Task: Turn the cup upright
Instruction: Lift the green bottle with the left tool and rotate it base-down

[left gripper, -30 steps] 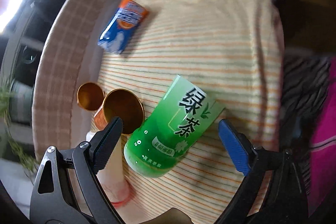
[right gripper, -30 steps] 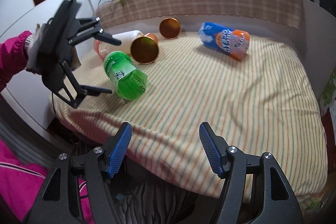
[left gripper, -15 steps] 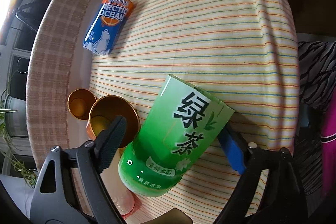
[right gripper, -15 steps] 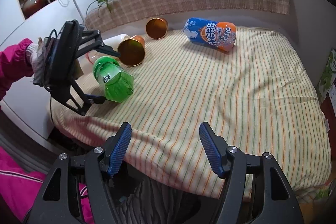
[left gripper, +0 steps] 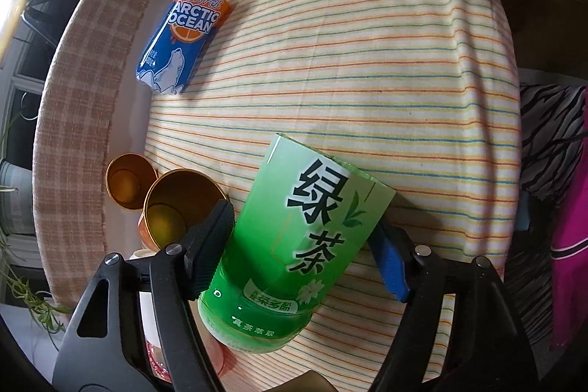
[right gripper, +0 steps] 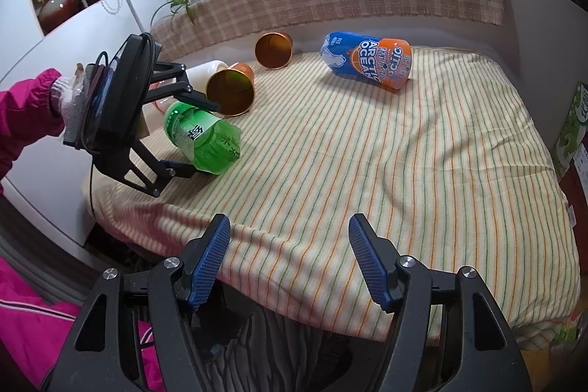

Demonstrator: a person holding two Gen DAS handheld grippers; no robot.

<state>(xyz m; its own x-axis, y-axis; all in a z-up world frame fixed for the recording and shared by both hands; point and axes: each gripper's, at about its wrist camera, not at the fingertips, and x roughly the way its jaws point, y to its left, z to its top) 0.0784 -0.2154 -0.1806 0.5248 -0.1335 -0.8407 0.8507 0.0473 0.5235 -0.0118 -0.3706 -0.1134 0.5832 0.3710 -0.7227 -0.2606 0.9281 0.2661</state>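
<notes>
Currently catalogued: one green cup (left gripper: 297,245), printed with dark characters, lying on its side on the striped cloth (left gripper: 367,61) near the surface's left front corner, open rim pointing toward the cloth's middle, closed base toward the left gripper (left gripper: 305,252).

Left gripper: fingers (left gripper: 211,245) straddle the cup body, one on each flank. They sit against or very nearly against the wall; whether they are already squeezing it I cannot tell.

Right gripper (right gripper: 288,263): fingers spread wide, holding nothing, hanging over the front edge of the cloth, well apart from the cup.

Other stock, all lying on their sides: blue and orange cup (right gripper: 367,59) toward the back; large orange cup (right gripper: 231,90) just beside the green one; small orange cup (right gripper: 273,50) behind it; white cup (right gripper: 204,68) partly behind the left gripper.

Handling note, as a judgement: the step is securing the grasp before the turn. The wall looks thin and likely to dent, so pinch only firmly enough to hold, around mid-body. Lift slightly before rotating so the rim does not drag the cloth, and swing away from the large orange cup. Set the base down flat; the soft cloth may let it tip.

Not made out: the far blue finger is mostly hidden behind the cup; the white cup is cut off below the left finger; the cup's inside is unseen.
</notes>
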